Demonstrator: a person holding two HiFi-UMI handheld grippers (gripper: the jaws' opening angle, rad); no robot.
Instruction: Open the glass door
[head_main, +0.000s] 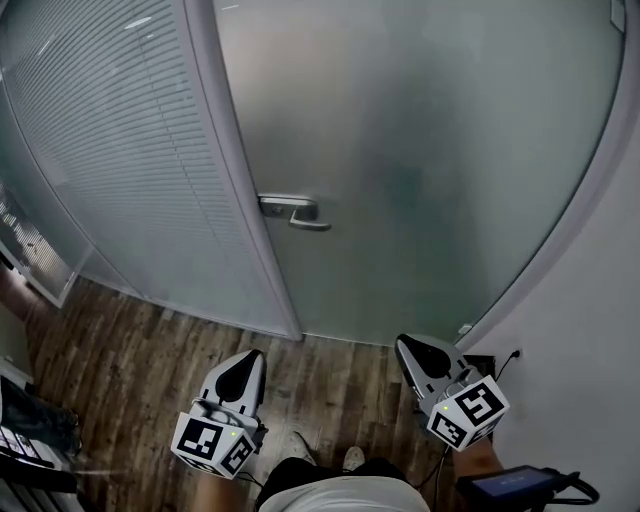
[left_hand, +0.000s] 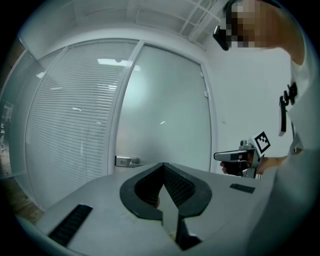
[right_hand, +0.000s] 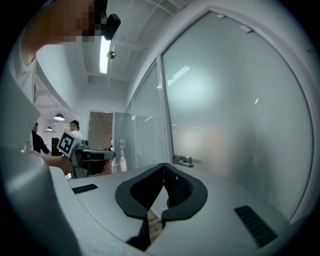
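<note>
A frosted glass door (head_main: 420, 150) stands closed ahead of me in a grey frame. Its metal lever handle (head_main: 293, 212) sits at the door's left edge, pointing right. The handle (left_hand: 127, 161) also shows in the left gripper view, and the handle (right_hand: 184, 161) in the right gripper view. My left gripper (head_main: 252, 358) is held low over the floor, short of the door and below the handle, jaws shut and empty. My right gripper (head_main: 405, 345) is level with it near the door's right foot, also shut and empty. Neither touches the door.
A glass partition with blinds (head_main: 110, 150) joins the door on the left. A white wall (head_main: 600, 300) with a socket and cable (head_main: 515, 355) closes the right side. Dark wooden floor (head_main: 130, 370) lies underfoot. People (right_hand: 75, 127) stand far off in a lit room.
</note>
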